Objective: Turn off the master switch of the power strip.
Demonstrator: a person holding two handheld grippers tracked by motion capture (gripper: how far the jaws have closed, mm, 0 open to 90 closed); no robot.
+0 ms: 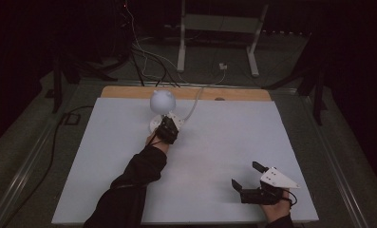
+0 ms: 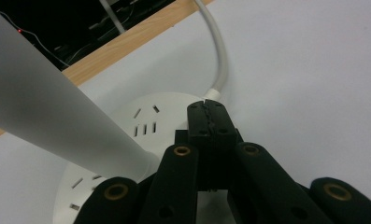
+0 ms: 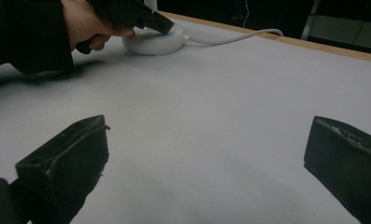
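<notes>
In the upper middle, the left gripper [image 1: 169,127] is pressing its closed jaws onto the lamp base [image 2: 127,126], while the right gripper [image 1: 249,179] is idling spread open, lower right.

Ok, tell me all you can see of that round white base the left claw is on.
The round white base looks like matte plastic, a low disc with plug slots in its top. A white stem rises from it to a ball-shaped head. A white cable leaves its side. The shut left claw presses its top near the cable.
</notes>
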